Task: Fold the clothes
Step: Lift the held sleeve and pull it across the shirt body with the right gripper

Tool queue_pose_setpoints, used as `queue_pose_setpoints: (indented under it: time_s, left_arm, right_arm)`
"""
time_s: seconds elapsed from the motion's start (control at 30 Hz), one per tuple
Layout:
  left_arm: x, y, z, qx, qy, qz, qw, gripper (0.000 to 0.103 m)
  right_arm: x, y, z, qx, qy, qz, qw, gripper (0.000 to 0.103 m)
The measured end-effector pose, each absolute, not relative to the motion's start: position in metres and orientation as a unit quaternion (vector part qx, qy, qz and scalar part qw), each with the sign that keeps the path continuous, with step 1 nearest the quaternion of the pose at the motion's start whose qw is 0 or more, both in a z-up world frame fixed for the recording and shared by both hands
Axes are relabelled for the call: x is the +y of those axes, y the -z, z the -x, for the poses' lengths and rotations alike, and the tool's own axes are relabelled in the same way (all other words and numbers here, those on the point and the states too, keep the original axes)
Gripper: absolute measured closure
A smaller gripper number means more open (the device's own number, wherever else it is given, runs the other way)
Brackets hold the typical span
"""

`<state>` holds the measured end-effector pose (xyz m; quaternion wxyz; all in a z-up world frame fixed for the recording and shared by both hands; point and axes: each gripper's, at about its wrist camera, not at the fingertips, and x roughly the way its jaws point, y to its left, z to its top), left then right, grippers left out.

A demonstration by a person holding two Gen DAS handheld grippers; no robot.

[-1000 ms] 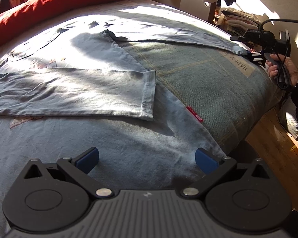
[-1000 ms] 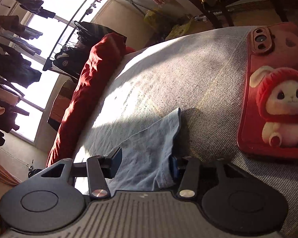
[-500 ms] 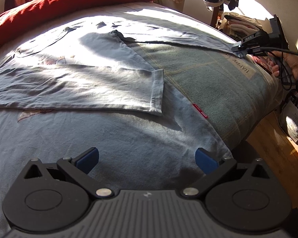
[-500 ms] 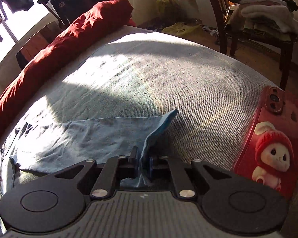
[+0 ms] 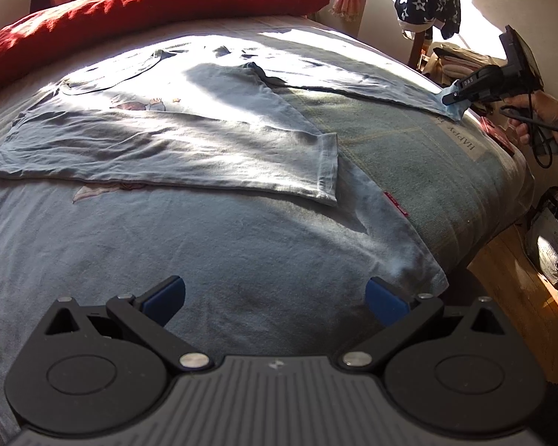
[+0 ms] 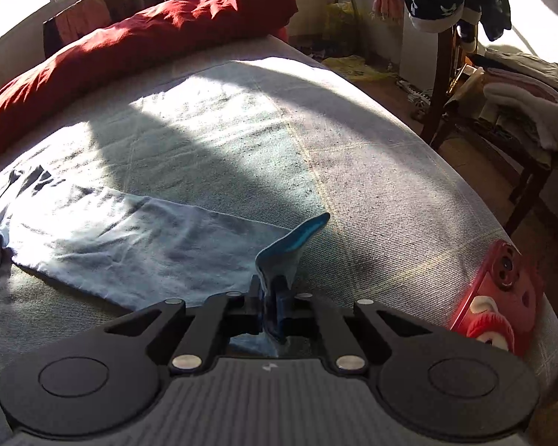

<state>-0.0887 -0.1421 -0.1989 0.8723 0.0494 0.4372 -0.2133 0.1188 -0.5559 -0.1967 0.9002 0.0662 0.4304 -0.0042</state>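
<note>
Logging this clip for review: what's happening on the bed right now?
A person is folding a light blue long-sleeved T-shirt spread on the grey bedspread. One sleeve already lies folded across the shirt's body. The right gripper is shut on the cuff of the other sleeve, lifted just off the bed. The left gripper hangs open over the shirt's hem, holding nothing.

— What's on the bed?
— A pale blue cotton long-sleeved shirt (image 5: 189,223), spread flat, printed front up.
— And its sleeves?
— One sleeve (image 5: 175,156) lies folded across the chest. The other sleeve (image 6: 130,245) stretches outward, its cuff (image 6: 290,245) raised off the bedcover and pinched upright.
</note>
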Motion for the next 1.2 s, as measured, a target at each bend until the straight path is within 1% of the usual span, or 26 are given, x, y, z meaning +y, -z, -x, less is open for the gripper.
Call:
queue_pose_setpoints:
  time_s: [0.33,0.57,0.97,1.2]
  left_arm:
    - [-0.130,0.193,0.100,0.423,0.225,-0.091,0.873,0.001]
    - [-0.114,0.188,0.110,0.412,0.223,-0.081,0.879,0.001]
    - [-0.086,0.191,0.121,0.420,0.218,-0.077,0.878,0.001]
    - [-0.073,0.190,0.121,0.424,0.231,-0.104,0.870,0.001]
  right_arm:
    - [-0.491,0.165,-0.132,0.435,-0.046,-0.017,0.899,0.096]
    - [-0.437,0.149,-0.144,0.435,-0.081,0.018,0.896,0.096]
    - [-0.351,0.127,-0.155,0.428,-0.138,0.057,0.891,0.096]
    - [-0.299,0.117,-0.155,0.422,-0.165,0.081,0.888,0.096]
